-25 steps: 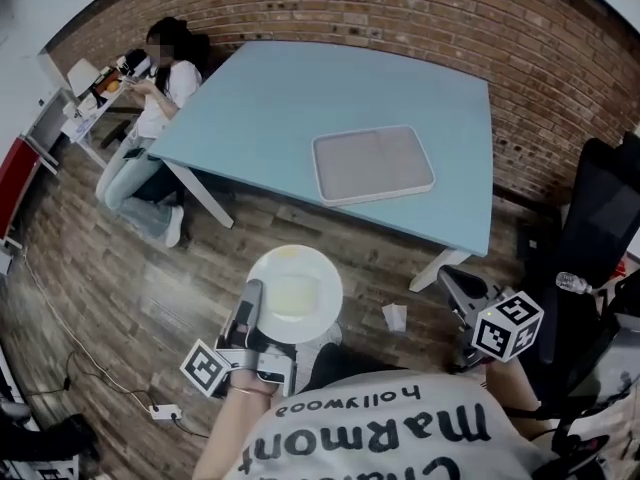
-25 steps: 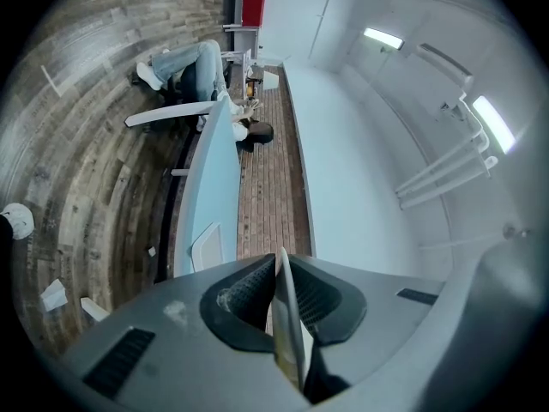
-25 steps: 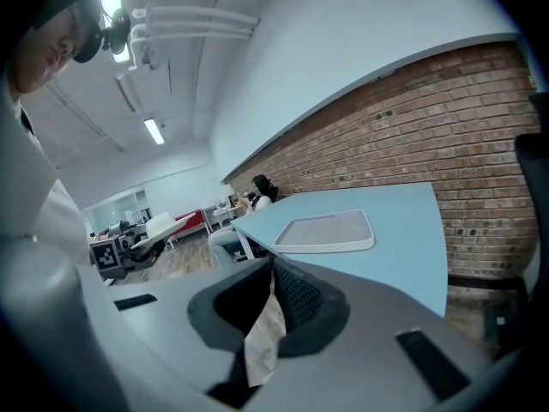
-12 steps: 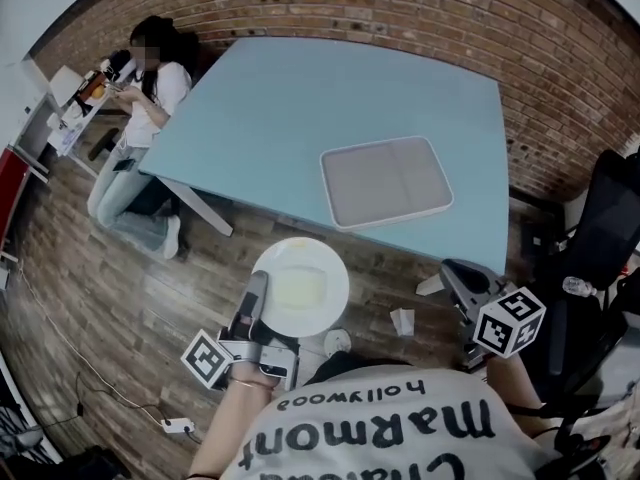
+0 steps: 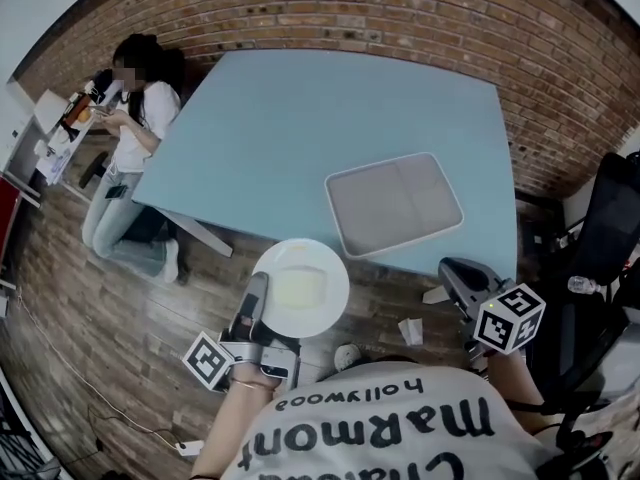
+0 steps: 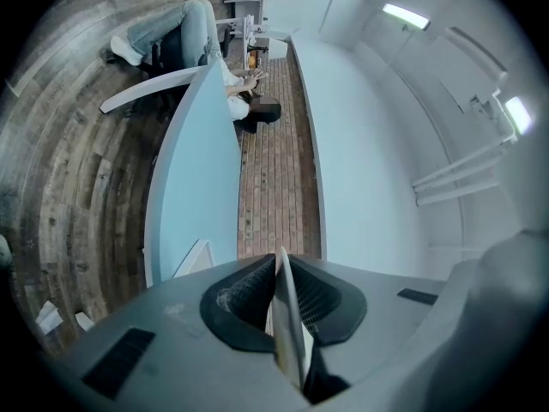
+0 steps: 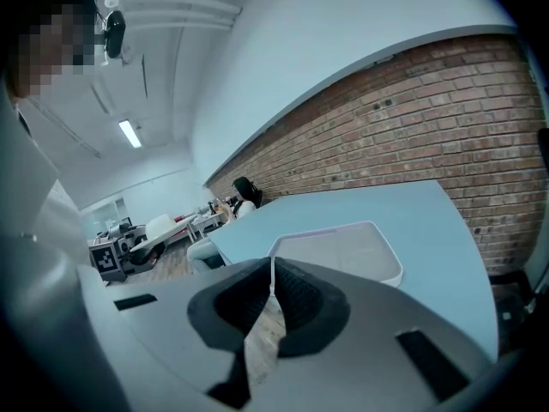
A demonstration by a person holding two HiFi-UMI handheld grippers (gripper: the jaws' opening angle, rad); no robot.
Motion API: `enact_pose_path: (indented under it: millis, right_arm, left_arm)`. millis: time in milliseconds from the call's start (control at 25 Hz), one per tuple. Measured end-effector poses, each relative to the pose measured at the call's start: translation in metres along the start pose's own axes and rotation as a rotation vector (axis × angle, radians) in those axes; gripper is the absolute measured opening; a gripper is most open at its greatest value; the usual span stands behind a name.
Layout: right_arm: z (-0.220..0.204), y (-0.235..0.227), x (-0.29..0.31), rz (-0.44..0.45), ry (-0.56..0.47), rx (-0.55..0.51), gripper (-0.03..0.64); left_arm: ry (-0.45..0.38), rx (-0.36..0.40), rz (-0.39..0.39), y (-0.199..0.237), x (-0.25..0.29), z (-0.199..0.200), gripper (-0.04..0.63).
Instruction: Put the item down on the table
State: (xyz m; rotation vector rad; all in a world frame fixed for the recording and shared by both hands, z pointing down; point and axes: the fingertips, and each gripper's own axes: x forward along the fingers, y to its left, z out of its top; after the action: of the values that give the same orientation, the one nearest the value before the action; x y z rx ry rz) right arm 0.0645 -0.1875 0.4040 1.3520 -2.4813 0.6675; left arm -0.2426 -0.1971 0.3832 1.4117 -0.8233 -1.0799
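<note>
A round white plate (image 5: 298,288) hangs level over the wooden floor, just short of the near edge of the light blue table (image 5: 330,118). My left gripper (image 5: 256,293) is shut on the plate's left rim. In the left gripper view the plate (image 6: 288,324) shows edge-on, pinched between the jaws of the left gripper (image 6: 279,273). My right gripper (image 5: 452,271) sits at the right near the table's corner, shut with nothing in it. In the right gripper view the right gripper (image 7: 273,269) has its jaws touching, pointed at the table (image 7: 429,221).
A grey-white tray (image 5: 395,203) lies on the table's near right part and shows again as the tray (image 7: 343,247). A person (image 5: 135,118) sits at the table's far left. A brick wall (image 5: 400,13) runs behind it. A black chair (image 5: 600,238) stands right. Crumpled paper (image 5: 410,330) lies on the floor.
The table and tray have drawn nearer and lower in the head view. The plate stays held in the left gripper; the right gripper holds its place, shut.
</note>
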Motion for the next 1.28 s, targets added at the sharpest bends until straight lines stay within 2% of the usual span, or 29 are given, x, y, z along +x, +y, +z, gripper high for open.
enact_pose_path:
  millis: [520,800,920,1160,1280]
  right_arm:
    - [0.026,-0.007,0.048,-0.022,-0.025,-0.001,0.015]
    - [0.025,-0.018,0.057,-0.042,-0.020,0.012,0.015]
    - [0.026,-0.016,0.062,-0.030,-0.006,-0.032,0.015]
    - [0.028,-0.024,0.071,-0.040,0.072,-0.201,0.015]
    - [0.029,-0.036,0.077,-0.033,0.087,-0.203,0.015]
  left_arm:
    - [0.060,0.006,0.003,0.011,0.046,0.024,0.031]
    - [0.072,0.010,0.006,0.018,0.064,0.024,0.031]
    - [0.075,0.005,0.024,0.025,0.070,0.022,0.031]
    - [0.076,-0.005,0.043,0.035,0.083,0.012,0.031]
    - [0.061,0.002,0.037,0.035,0.093,0.012,0.031]
